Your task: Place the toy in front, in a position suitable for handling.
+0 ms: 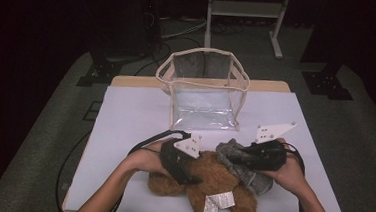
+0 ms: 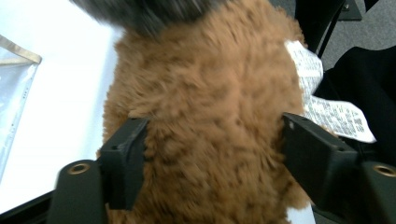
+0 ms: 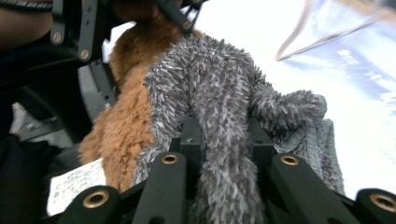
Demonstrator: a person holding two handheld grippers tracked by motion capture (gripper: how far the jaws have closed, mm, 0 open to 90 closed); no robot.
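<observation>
A brown plush toy [image 1: 216, 180] with white care labels [image 1: 217, 203] lies at the table's near edge. My left gripper [image 1: 186, 173] reaches over it from the left. In the left gripper view the brown plush toy [image 2: 210, 107] fills the gap of the left gripper [image 2: 210, 154], whose jaws stand open on either side with the fur brushing them. A grey fuzzy cloth [image 1: 242, 165] rests against the toy's right side. My right gripper [image 3: 224, 135] is shut on the grey fuzzy cloth [image 3: 210, 93], which bunches up between the jaws.
A clear plastic bag [image 1: 205, 52] with a beige rim stands open-topped at the back middle of the white table cover [image 1: 130, 117]. Cables trail off the table's left side. Dark floor and stand legs lie beyond the far edge.
</observation>
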